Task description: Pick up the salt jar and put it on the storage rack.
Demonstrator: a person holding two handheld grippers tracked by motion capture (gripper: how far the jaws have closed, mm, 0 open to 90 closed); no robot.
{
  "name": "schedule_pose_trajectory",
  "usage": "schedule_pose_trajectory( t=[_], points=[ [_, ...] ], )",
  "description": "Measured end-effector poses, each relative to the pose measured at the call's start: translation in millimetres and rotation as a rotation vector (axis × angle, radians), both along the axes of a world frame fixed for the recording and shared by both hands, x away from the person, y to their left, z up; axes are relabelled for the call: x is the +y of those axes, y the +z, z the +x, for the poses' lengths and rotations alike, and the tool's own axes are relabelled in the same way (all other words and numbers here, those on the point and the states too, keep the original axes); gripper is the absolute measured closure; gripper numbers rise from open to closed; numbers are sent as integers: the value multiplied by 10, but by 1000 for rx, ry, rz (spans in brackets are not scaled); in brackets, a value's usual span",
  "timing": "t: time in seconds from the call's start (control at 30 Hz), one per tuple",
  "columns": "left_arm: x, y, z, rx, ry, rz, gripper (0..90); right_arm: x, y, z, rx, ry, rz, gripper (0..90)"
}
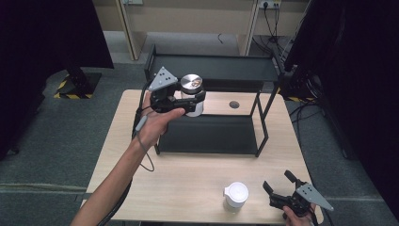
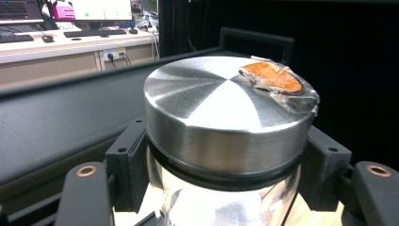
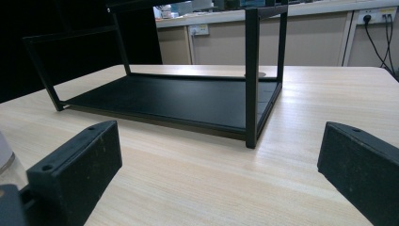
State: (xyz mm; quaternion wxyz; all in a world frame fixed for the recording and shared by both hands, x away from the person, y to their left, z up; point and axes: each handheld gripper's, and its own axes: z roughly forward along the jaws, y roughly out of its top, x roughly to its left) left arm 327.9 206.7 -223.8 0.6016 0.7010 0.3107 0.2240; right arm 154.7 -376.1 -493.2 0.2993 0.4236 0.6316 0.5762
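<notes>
Orange sticker (image 2: 272, 77) tops the jar (image 2: 226, 141) left gripper (image 1: 181, 104) clamps; right gripper (image 1: 280, 187) gapes.

The table (image 1: 197, 188), pale wood, carries a black two-tier rack (image 1: 211, 134) whose lower shelf lies straight ahead of the right gripper (image 1: 282, 188), its near corner post between the jaws in that gripper's view. A white jar (image 1: 235, 195) stands on the tabletop just left of the right gripper. A round hole (image 1: 234, 104) in the tabletop shows beyond the rack's lower shelf, right of the left gripper (image 1: 188, 100).
</notes>
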Motion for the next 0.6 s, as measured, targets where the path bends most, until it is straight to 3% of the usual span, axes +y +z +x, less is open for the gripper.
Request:
schedule_pose_trajectory(
  t=[0.1,0.4,0.6],
  points=[
    [11,100,7,3,8,-7,309,0,0,-1,-1,1,0,3],
    [-25,447,54,-4,55,25,309,3,-2,1,0,1,0,2],
    [-71,559,132,-8,75,21,309,2,-2,-1,0,1,1,3]
  ],
)
